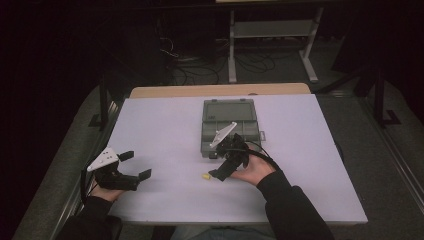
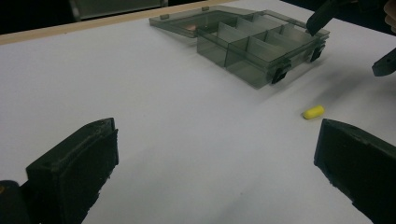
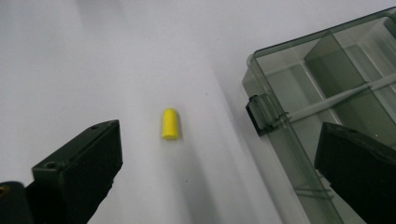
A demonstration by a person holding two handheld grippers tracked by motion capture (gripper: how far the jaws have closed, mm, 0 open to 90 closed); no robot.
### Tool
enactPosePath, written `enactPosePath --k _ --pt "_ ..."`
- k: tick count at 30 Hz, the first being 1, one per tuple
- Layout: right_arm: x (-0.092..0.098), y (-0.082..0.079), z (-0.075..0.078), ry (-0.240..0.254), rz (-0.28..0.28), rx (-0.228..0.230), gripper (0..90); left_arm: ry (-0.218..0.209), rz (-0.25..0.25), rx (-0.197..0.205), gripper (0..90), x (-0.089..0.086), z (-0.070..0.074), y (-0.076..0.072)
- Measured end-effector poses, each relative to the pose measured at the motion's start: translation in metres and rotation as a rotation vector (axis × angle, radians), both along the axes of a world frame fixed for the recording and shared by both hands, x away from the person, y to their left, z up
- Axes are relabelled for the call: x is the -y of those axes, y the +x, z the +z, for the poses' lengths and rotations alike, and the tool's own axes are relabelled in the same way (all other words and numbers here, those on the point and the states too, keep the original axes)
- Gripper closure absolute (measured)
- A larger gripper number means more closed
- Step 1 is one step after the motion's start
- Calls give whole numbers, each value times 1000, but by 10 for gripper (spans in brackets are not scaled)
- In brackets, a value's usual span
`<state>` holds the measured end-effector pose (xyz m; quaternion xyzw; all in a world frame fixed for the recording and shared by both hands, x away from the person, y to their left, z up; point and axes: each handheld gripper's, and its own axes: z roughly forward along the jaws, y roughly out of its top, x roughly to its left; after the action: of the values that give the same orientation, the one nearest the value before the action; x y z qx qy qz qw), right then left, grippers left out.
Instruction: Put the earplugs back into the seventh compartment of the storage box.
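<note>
A small yellow cylinder (image 1: 204, 176) lies on the white table (image 1: 150, 125), just in front of a smoky clear compartment box (image 1: 205, 136) whose lid lies open toward the back. My right gripper (image 1: 216, 164) hovers open over the gap between them; in the right gripper view the yellow cylinder (image 3: 170, 123) lies between the jaws, nearer the left one, and the box (image 3: 275, 79) is at the right. My left gripper (image 1: 136, 165) rests open and empty at the table's front left. From there, the cylinder (image 2: 313, 112) and box (image 2: 243, 70) are ahead to the right.
The box's compartments look empty. A wooden strip (image 1: 220, 90) runs along the table's far edge. Beyond it, a metal-legged stand (image 1: 270, 30) and cables (image 1: 195, 70) sit on the dark floor. Bare tabletop stretches left of the box.
</note>
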<state>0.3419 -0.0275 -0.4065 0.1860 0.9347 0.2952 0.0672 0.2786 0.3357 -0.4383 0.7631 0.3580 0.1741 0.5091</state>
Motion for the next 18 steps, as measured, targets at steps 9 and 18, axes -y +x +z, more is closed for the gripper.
enactPosePath --k 9,18 --pt "-8 -3 -10 4 34 -24 5 0 -4 0 0 0 0 0" --pt "-19 -6 -25 -21 67 -54 7 2 -7 -1 0 1 0 0"
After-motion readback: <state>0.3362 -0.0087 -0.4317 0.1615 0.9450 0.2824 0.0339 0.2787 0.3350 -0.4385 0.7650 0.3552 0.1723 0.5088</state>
